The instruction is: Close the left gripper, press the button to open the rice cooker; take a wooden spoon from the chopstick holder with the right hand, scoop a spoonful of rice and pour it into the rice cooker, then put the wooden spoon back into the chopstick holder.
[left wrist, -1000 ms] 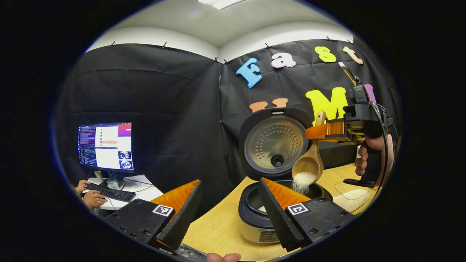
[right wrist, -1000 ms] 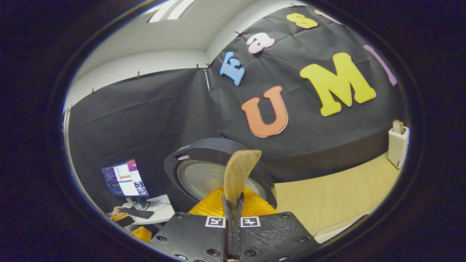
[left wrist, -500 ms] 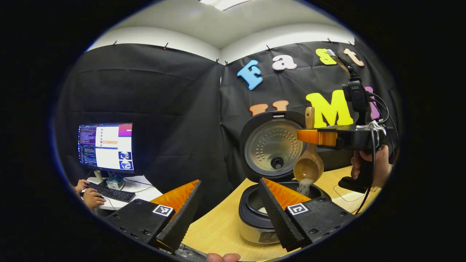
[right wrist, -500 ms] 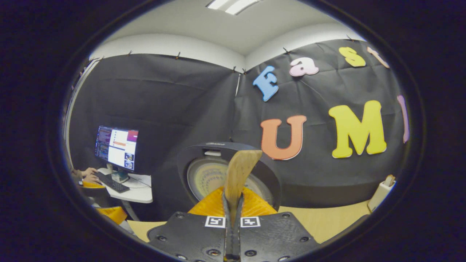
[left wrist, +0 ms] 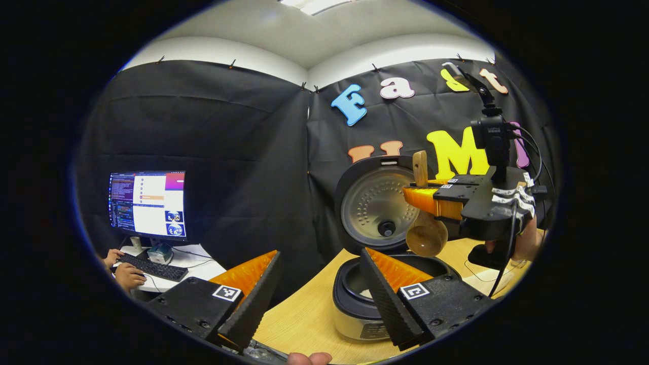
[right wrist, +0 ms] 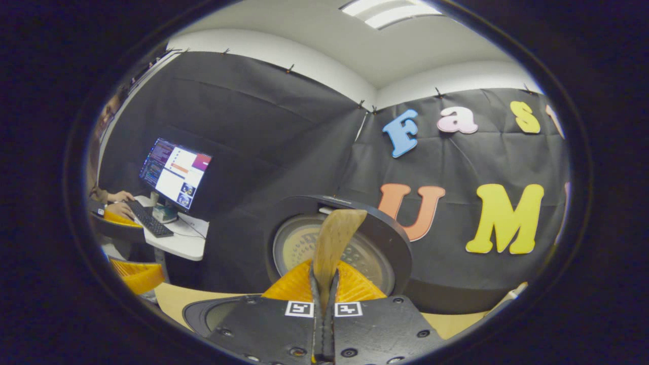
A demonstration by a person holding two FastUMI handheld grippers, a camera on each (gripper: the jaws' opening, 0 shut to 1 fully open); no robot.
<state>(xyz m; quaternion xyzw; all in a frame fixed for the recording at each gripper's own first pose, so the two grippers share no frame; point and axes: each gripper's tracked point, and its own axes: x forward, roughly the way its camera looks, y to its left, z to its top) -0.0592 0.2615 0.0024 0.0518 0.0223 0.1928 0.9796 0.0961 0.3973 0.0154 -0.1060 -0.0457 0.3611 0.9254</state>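
My left gripper (left wrist: pixel 317 284) hangs with its fingers (left wrist: pixel 253 299) spread wide and nothing between them; beyond and partly behind its right-hand finger sits the rice cooker (left wrist: pixel 355 299) on the wooden table (left wrist: pixel 299 319), its round lid (left wrist: pixel 377 205) standing upright behind the open pot. Above the pot, ahead and to the right of my left gripper, I see my right gripper (left wrist: pixel 423 195) held roughly level by a hand (left wrist: pixel 525 238), its fingers clamped narrowly on the handle of the wooden spoon (left wrist: pixel 425 223). The spoon hangs nearly vertical, handle end up and bowl down, the bowl facing my left camera and just above the pot's far rim; I see no rice in the bowl, and I cannot tell how much rice lies in the pot. In the right gripper view, my right gripper (right wrist: pixel 324 299) shows its two fingers pressed close together with the spoon (right wrist: pixel 334 243) handle rising between them, so both fingers bear on the wood. Straight ahead of that gripper stands the cooker lid (right wrist: pixel 350 243), and below its left-hand finger a part of the pot's dark rim (right wrist: pixel 203 314) shows. Far off to the left of both grippers a monitor (left wrist: pixel 147 203) glows on a white desk (left wrist: pixel 177 263), where a person's hands (left wrist: pixel 127 276) rest at a keyboard (left wrist: pixel 152 268).
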